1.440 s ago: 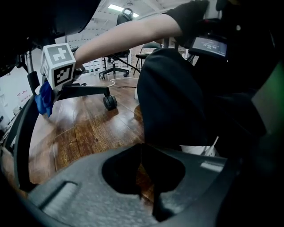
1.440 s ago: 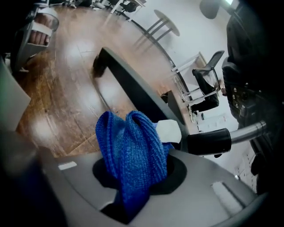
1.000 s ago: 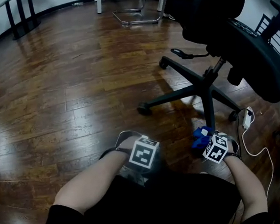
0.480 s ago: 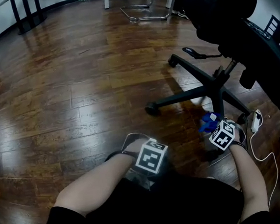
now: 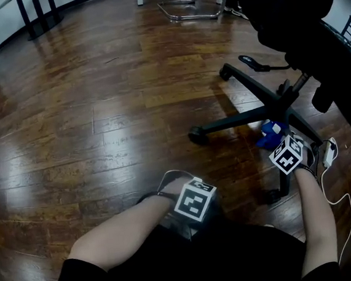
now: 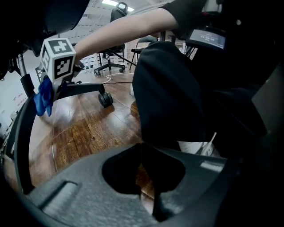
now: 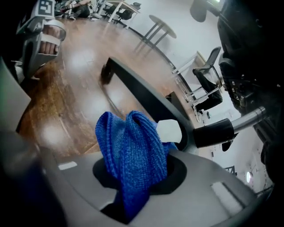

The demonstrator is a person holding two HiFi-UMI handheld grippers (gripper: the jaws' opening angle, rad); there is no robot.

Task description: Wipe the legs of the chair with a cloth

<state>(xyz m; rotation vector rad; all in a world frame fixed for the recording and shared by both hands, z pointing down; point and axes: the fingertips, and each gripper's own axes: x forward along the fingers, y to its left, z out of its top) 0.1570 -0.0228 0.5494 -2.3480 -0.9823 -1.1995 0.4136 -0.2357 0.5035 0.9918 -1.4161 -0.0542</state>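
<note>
R tongs (image 7: pixel 138 179) clamped on blue cloth (image 5: pixel 272 133), just beside chair hub (image 5: pixel 281 104), by its left-running leg (image 5: pixel 229 123). L tongs (image 6: pixel 148 179) pinched together, empty, well back from hub. Risk: hard push rolls chair on casters; bunched cloth snags, pulls free.

The left gripper (image 6: pixel 146 177) is held in close, pitched steeply downward, with its jaws pressed together and nothing between them. The bare left forearm (image 5: pixel 122 225) is bent inward behind it. The right gripper (image 5: pixel 278 143) reaches forward on an extended right forearm (image 5: pixel 312 216). It also angles down, and its jaws are clamped on a bunched blue cloth (image 7: pixel 131 146).
</note>
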